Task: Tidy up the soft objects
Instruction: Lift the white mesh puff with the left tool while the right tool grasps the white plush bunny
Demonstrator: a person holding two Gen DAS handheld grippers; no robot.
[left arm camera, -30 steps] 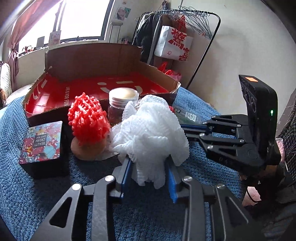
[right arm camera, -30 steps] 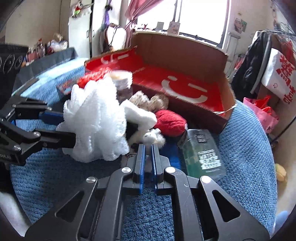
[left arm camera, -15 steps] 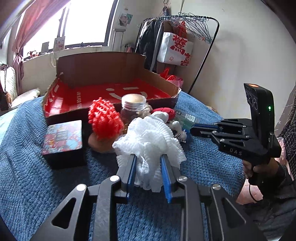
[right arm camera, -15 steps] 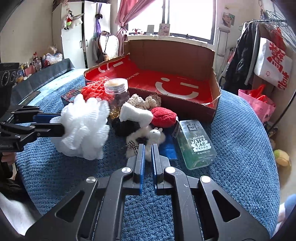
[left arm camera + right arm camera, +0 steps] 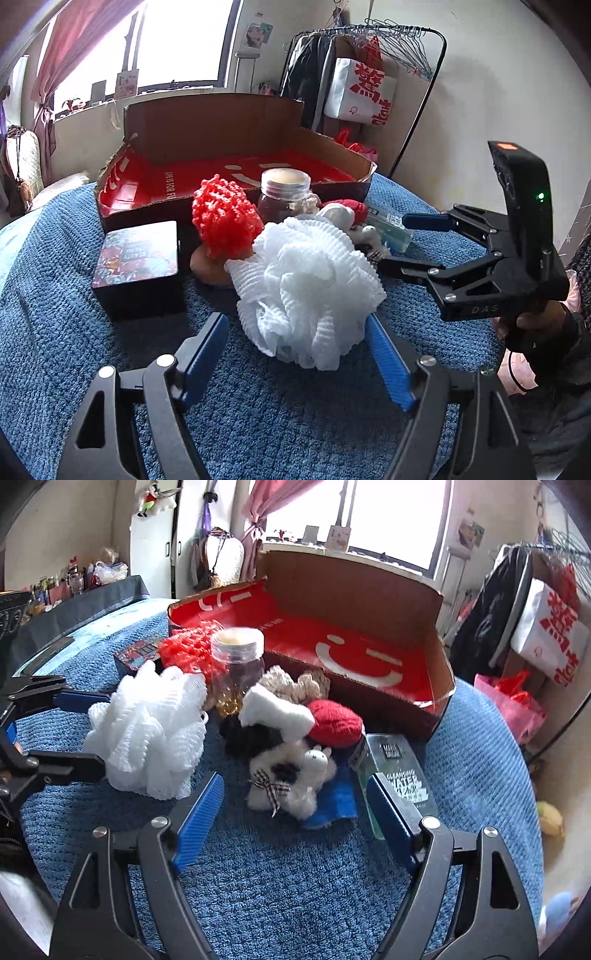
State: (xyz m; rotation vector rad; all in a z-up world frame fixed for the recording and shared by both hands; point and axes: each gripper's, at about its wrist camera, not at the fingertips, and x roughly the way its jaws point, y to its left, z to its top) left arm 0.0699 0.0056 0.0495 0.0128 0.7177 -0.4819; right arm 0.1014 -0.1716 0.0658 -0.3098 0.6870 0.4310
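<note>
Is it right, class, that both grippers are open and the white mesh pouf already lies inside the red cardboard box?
Not quite. Both grippers are open, but the white mesh pouf lies on the blue blanket in front of the red cardboard box, as the left wrist view shows.

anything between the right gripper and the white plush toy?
No. In the right wrist view only bare blue blanket lies between the open right gripper and the white plush toy.

Clear bottle (image 5: 400, 775) reads "CLEANSING WATER"; right hand-held gripper (image 5: 406, 242) "DAS"
</note>
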